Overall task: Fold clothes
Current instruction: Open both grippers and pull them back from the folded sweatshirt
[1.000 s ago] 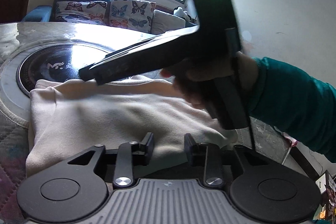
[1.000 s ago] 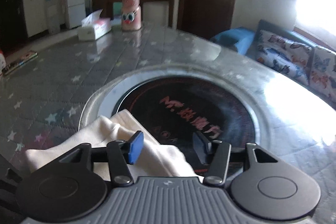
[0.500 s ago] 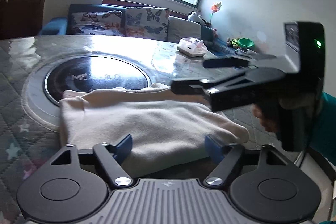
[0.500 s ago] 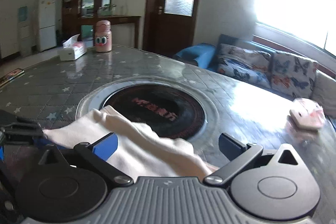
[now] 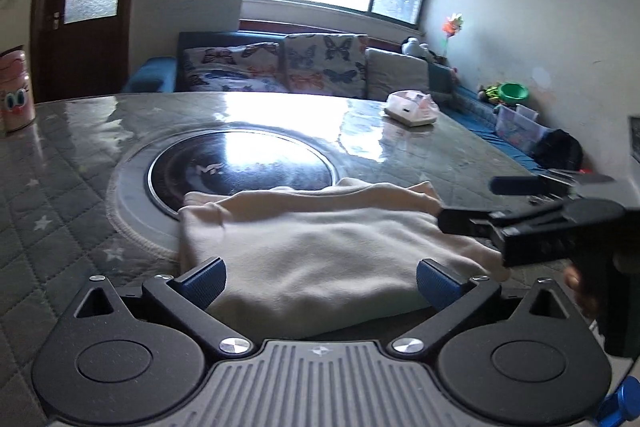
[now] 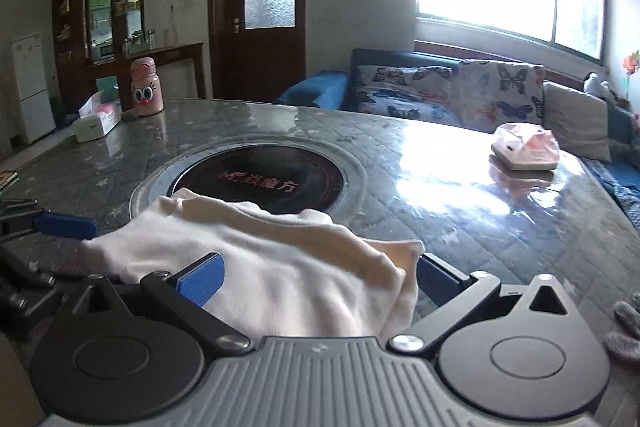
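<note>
A folded cream garment (image 5: 320, 247) lies on the quilted table, its far edge over the black round hob. In the right wrist view the garment (image 6: 272, 259) fills the near middle. My left gripper (image 5: 320, 281) is open, its blue pads wide apart at the garment's near edge, holding nothing. My right gripper (image 6: 318, 277) is open too, its jaws spread either side of the garment's folded end. The right gripper also shows in the left wrist view (image 5: 480, 203) at the garment's right end. The left gripper's blue fingertip (image 6: 64, 225) shows at the left of the right wrist view.
The round black hob (image 5: 240, 167) is set in the table (image 6: 480, 211) behind the garment. A pink tissue pack (image 6: 524, 147) lies at the far right, a pink bottle (image 6: 146, 87) and a tissue box (image 6: 98, 121) at the far left. A sofa stands beyond.
Both grippers have opened wide and pulled back from the garment. The right gripper has moved from above the garment to its right end. The garment lies flatter.
</note>
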Tool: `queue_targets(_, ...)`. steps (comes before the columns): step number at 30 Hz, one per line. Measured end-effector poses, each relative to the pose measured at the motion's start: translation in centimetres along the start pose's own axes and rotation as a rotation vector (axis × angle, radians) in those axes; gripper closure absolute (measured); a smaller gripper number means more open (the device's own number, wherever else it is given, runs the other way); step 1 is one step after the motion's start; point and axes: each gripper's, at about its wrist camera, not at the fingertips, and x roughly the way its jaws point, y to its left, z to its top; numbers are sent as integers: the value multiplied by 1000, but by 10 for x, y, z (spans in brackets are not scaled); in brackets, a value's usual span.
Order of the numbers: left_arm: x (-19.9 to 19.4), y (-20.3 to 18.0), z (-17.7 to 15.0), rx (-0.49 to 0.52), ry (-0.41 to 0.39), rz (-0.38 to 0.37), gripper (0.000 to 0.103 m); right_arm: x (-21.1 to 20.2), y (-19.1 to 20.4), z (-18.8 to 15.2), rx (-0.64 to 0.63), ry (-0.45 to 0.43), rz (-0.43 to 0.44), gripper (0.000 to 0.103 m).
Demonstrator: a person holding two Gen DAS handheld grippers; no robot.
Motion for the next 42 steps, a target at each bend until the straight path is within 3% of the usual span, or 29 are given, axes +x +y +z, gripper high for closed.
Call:
queue_targets(16,-2,-5,-9,-40,31,89,0,-23,5,-28,98,16,-23,0)
queue_targets(26,-4,-7,-16,-100,91,121,0,-37,15,-33,85,5,-17,0)
queue_targets(42,-16,-16,-24,-89,113,155,0,-56,34,-43,44,12,-2,0)
